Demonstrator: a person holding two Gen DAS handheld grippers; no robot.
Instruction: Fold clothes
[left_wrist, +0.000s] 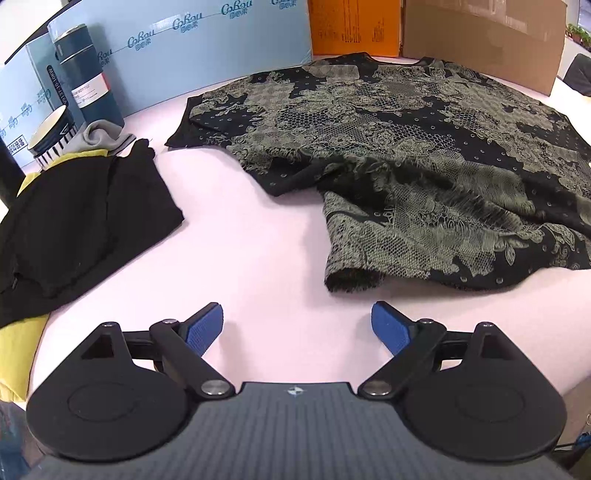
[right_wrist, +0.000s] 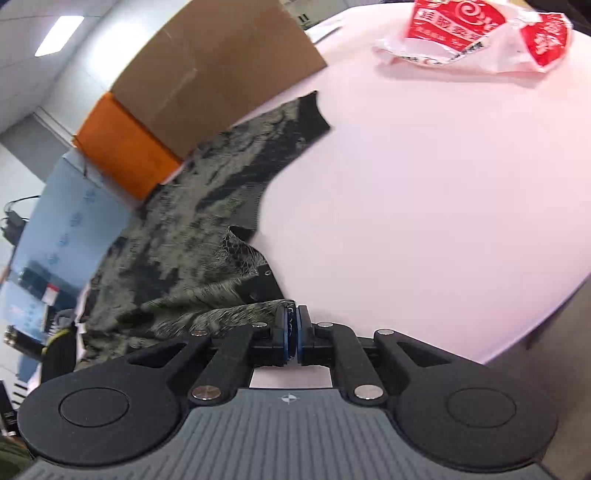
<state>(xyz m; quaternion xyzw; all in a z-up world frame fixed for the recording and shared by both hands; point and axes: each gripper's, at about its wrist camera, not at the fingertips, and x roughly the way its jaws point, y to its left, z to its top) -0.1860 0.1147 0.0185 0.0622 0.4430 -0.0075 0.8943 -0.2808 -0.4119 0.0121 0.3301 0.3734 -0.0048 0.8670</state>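
A black shirt with a tan lace print (left_wrist: 388, 155) lies spread on the pink table (left_wrist: 258, 258), its near sleeve folded over and rumpled. My left gripper (left_wrist: 297, 325) is open and empty, low over the table just short of that sleeve. My right gripper (right_wrist: 292, 330) is shut on an edge of the same shirt (right_wrist: 192, 229) and holds it lifted, so the cloth drapes over the left finger.
A folded black garment (left_wrist: 74, 229) on yellow cloth lies at the left. A striped cup (left_wrist: 51, 140), a dark canister (left_wrist: 86, 77) and blue boxes stand behind it. An orange box (left_wrist: 354, 26) and cardboard (left_wrist: 480, 40) stand at the back. A red-and-white bag (right_wrist: 480, 33) lies far right.
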